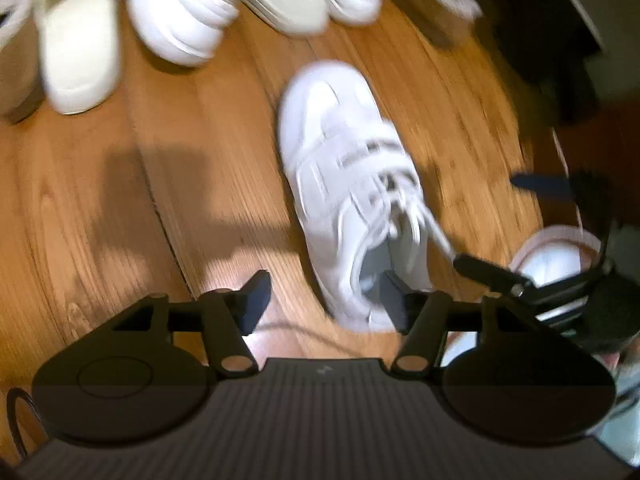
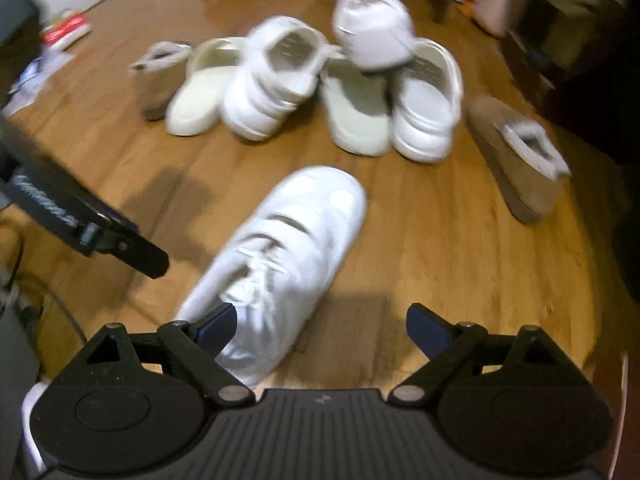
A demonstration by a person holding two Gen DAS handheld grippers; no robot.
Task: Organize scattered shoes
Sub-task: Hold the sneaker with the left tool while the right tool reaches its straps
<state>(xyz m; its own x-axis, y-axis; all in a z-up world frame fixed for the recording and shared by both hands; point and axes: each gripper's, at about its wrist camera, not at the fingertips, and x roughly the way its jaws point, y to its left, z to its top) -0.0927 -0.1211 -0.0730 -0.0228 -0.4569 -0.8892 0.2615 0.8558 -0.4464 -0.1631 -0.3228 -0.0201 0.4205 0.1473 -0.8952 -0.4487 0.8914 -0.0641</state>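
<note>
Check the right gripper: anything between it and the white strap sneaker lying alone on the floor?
Nothing visible. The right gripper is open at the heel of the white strap sneaker, one finger already overlapping it. The left gripper sits off to the side. The shoe pile lies beyond the toe.

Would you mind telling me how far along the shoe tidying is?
Nothing looks sorted yet. In hand: both open grippers, left and right, flank the white strap sneaker, gripping nothing. Left: the heap of pale shoes and the brown slipper lie scattered on the wooden floor.
</note>
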